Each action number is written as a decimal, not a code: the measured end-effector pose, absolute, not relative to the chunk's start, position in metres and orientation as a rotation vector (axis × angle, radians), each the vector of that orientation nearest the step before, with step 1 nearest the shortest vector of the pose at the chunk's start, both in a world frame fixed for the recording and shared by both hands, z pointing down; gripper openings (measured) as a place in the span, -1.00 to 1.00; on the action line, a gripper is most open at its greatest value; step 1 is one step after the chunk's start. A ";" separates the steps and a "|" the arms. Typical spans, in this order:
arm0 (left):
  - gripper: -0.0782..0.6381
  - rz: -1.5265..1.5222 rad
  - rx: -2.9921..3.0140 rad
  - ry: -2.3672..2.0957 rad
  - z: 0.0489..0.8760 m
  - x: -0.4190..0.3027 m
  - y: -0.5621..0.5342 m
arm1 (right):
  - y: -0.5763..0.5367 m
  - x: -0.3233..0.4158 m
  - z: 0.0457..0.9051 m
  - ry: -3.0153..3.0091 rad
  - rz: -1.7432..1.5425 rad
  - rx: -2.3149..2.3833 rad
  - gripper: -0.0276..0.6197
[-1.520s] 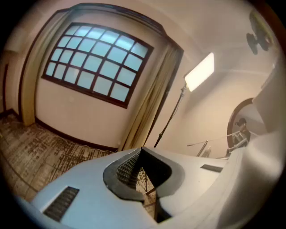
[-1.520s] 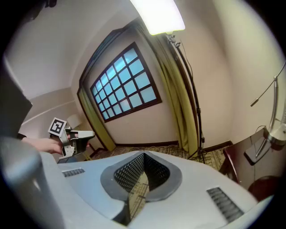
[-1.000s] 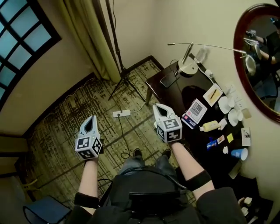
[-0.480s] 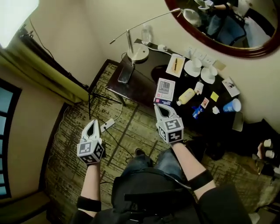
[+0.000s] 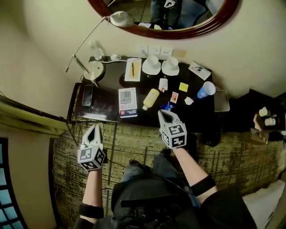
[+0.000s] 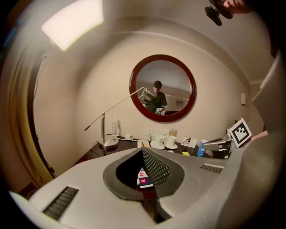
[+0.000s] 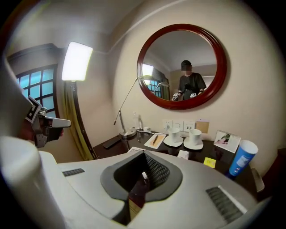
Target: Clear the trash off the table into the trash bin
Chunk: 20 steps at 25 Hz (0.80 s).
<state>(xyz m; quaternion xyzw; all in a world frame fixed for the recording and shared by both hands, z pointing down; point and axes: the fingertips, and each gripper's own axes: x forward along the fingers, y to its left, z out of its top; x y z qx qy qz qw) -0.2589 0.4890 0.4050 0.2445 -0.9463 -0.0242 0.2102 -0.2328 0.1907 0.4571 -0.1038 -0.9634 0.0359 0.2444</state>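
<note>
Over on the left, the left gripper (image 5: 93, 130) hangs over the patterned carpet (image 5: 134, 143), short of the dark table (image 5: 105, 112) – jaws pressed together, nothing between them. It points toward the table's left end, well apart from everything on it.

Now along the tabletop. A desk lamp (image 5: 94, 70) stands at the back left corner, with a clear bottle (image 5: 95, 50) behind it and a flat black device (image 5: 87, 95) in front. Next, a printed booklet (image 5: 128, 102) near the front edge, and a notepad (image 5: 132, 69) with a pen on it at the back. Two white cups on saucers (image 5: 151, 65) sit side by side against the wall. A yellow bottle (image 5: 151, 99) lies on its side, just right of the booklet.

Here is the right gripper (image 5: 164, 114), tips at the table's front edge – jaws closed as well, and empty. The trash is right by it: a small blue wrapper (image 5: 167, 106) just past the tips, a crumpled white scrap (image 5: 189, 101) a little to the right, a yellow sticky note (image 5: 183, 86) behind them, and a blue paper cup (image 5: 206, 90) tipped over near the right end. How high the tips are above the wrapper cannot be told.

Above it all hangs a round mirror (image 5: 196, 13).
</note>
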 end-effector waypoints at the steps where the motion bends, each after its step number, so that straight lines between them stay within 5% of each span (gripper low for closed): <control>1: -0.78 -0.061 0.712 -2.623 0.405 -0.260 0.471 | 0.175 -0.229 0.457 -2.633 0.099 -0.263 -0.91; 20: -0.78 0.058 1.118 -2.441 0.420 -0.296 0.264 | 0.002 -0.192 0.479 -2.606 0.179 0.065 -0.85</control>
